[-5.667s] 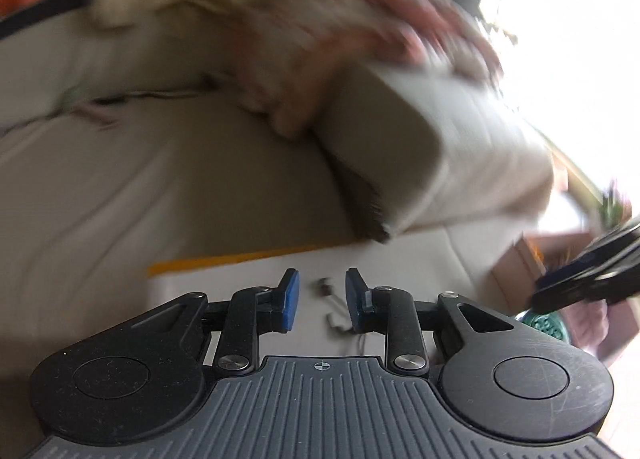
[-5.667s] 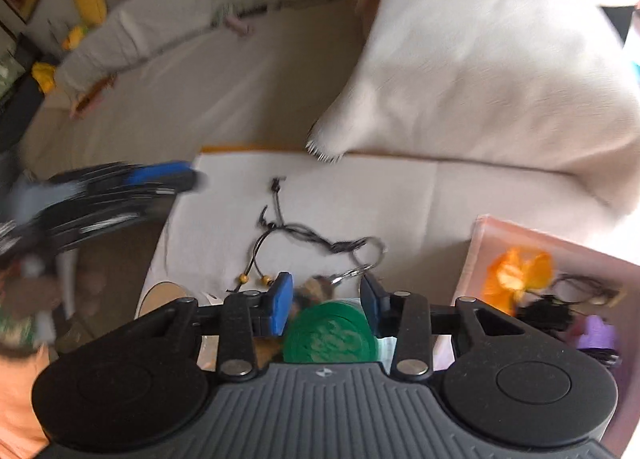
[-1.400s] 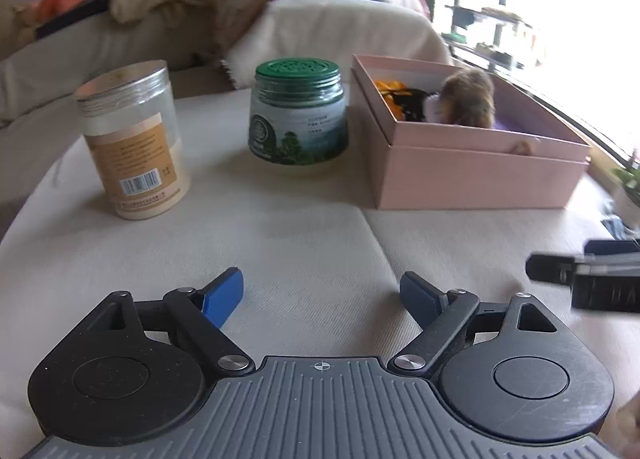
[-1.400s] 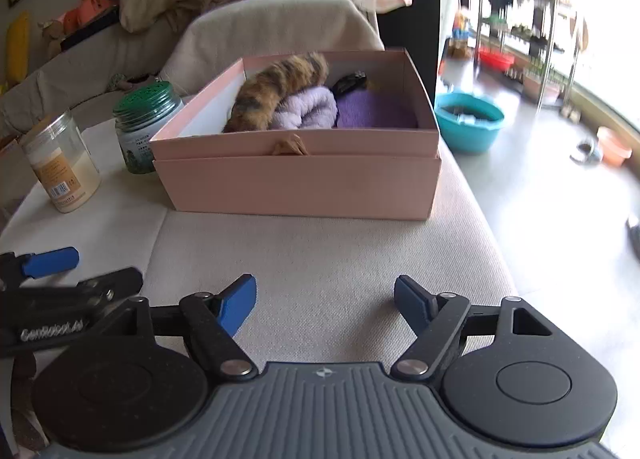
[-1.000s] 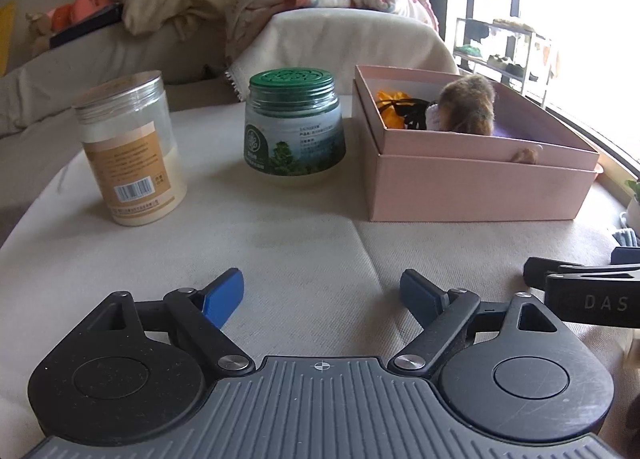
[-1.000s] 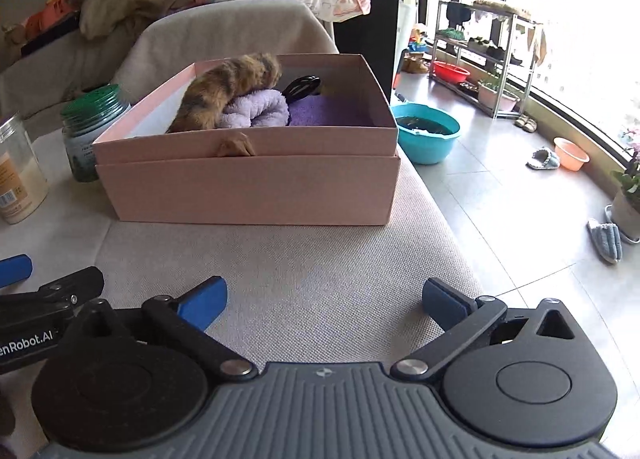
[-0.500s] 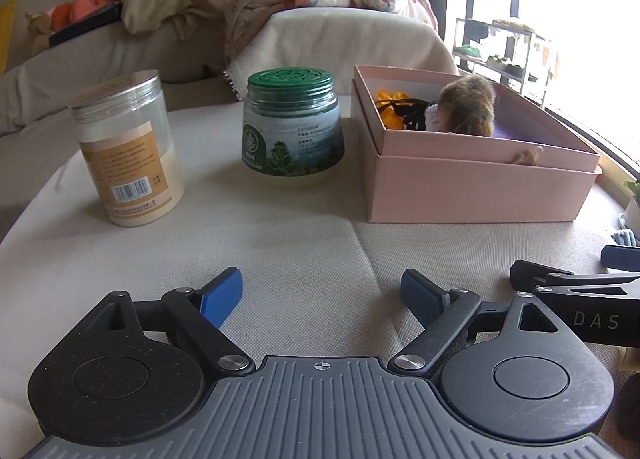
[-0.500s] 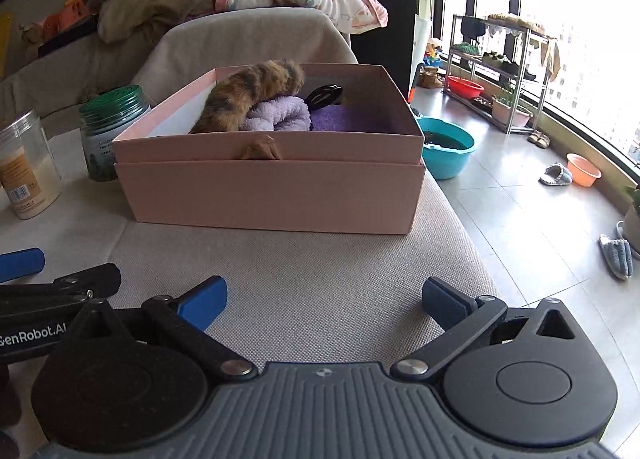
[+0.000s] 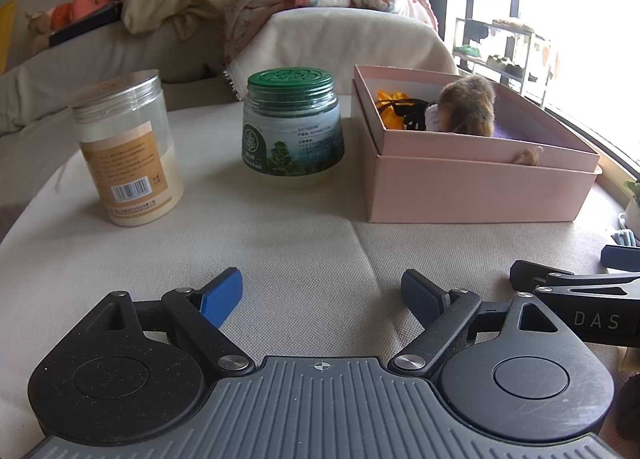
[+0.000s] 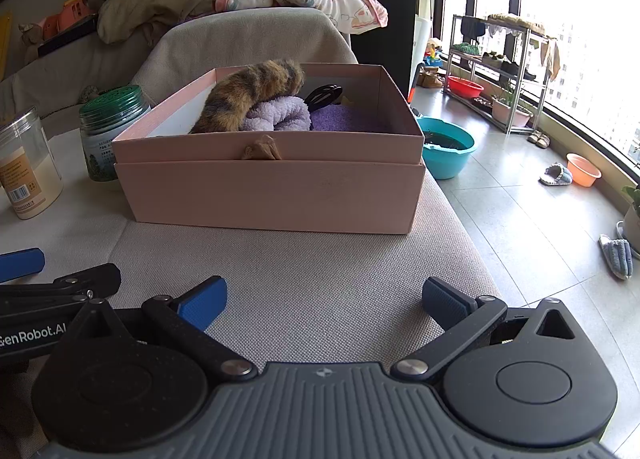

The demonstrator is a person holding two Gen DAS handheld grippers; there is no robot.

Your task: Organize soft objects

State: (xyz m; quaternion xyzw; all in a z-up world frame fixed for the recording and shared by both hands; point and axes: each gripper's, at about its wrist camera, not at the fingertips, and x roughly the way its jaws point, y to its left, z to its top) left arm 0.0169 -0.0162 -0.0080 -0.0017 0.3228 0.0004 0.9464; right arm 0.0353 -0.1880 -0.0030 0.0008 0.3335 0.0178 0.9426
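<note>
Right wrist view: right gripper [image 10: 324, 299] spread wide, empty, low over the cloth-covered table [image 10: 320, 271]. Left gripper [image 9: 322, 295] likewise wide and empty. Brown furry toy [image 10: 252, 97], lilac fluffy item [image 10: 280, 119] and purple cloth [image 10: 340, 119] sit inside pink box [image 10: 272, 195], beside green-lid jar [image 9: 294, 127].

Grey sofa [image 10: 248, 39], tiled floor [image 10: 532, 219], bright window [image 10: 580, 39]

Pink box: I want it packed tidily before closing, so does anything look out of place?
Yes. A small tan fuzzy piece hangs over the near rim of the pink box, and the brown striped furry item rises above the rim.
</note>
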